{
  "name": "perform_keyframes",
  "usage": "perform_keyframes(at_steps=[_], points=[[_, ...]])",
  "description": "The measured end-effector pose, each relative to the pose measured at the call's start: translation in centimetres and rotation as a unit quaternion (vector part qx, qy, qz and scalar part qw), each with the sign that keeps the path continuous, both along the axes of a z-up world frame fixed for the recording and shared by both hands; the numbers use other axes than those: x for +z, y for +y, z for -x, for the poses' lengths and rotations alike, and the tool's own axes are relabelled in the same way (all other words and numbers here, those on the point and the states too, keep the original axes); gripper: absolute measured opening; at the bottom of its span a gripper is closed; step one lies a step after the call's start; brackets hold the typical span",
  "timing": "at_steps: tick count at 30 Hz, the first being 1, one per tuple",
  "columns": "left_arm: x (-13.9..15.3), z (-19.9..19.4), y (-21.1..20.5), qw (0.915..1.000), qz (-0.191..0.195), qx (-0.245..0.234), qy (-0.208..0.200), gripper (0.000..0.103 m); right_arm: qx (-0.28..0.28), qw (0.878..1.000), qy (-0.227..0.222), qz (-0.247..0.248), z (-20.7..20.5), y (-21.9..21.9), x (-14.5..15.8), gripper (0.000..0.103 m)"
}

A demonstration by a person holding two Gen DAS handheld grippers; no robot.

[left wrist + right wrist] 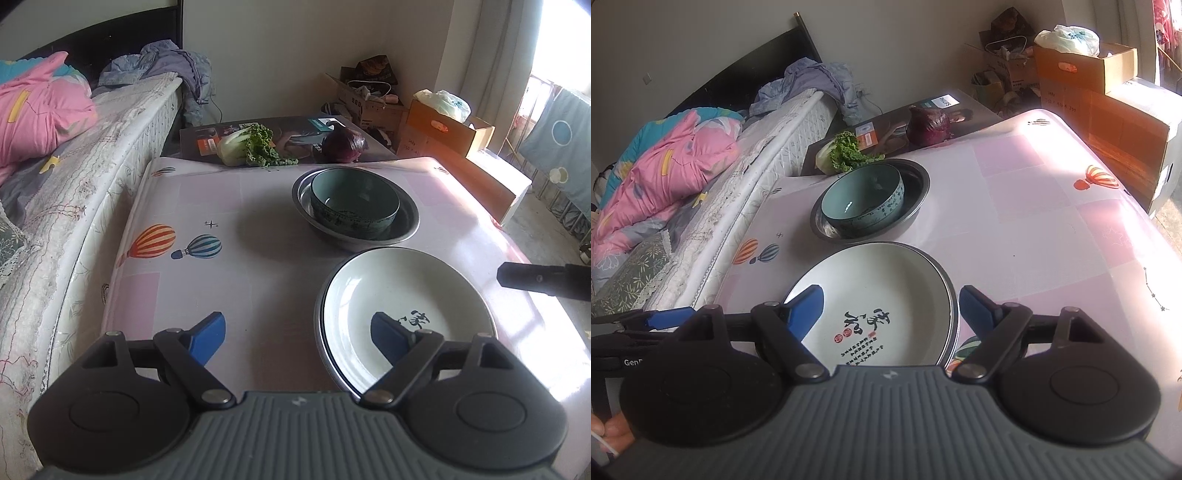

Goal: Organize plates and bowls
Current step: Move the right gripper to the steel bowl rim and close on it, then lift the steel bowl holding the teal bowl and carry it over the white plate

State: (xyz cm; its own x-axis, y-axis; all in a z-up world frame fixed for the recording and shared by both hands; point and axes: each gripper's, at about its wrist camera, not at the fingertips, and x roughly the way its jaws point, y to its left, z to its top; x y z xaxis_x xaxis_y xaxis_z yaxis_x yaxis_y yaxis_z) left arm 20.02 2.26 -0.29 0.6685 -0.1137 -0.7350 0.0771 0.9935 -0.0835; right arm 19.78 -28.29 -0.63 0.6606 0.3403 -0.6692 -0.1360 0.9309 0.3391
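Observation:
A white plate with black calligraphy sits stacked on a metal plate near the table's front; it also shows in the right wrist view. Behind it a teal bowl sits inside a steel bowl; in the right wrist view the teal bowl rests in the steel bowl too. My left gripper is open and empty, its right finger over the plate's left part. My right gripper is open and empty, hovering over the plate's near side, and shows as a dark tip at the right.
The table wears a pink balloon-print cloth. A leafy cabbage and a purple cabbage lie on a dark box at the table's far edge. A bed runs along the left. Cardboard boxes stand at the back right.

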Motion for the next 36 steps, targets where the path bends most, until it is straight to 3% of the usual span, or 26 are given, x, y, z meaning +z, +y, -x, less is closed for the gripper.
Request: perform_keyframes(at_steps=[5, 12, 16, 30, 36], points=[[-0.3, -4.4, 0.8, 0.9993, 0.034, 0.01, -0.01, 0.071, -0.01, 1.0, 0.009, -0.028, -3.9, -1.5, -0.8, 0.079], [-1.9, -11.7, 1.1, 0.9965, 0.079, 0.01, 0.022, 0.042, -0.026, 0.996, 0.047, -0.069, -12.5, -2.7, -3.1, 0.053], [-3.3, -14.3, 1.3, 0.9935, 0.1, 0.013, 0.052, 0.029, -0.02, 0.994, 0.071, -0.08, -16.6, -2.2, -4.7, 0.045], [-6.1, -18.1, 2.2, 0.9819, 0.163, 0.02, 0.093, 0.028, 0.005, 0.99, 0.115, -0.079, -20.9, 0.0, -8.2, 0.023], [-7.2, -19.4, 2.7, 0.9767, 0.185, 0.031, 0.104, 0.027, 0.001, 0.987, 0.131, -0.098, -21.9, 0.4, -9.5, 0.019]])
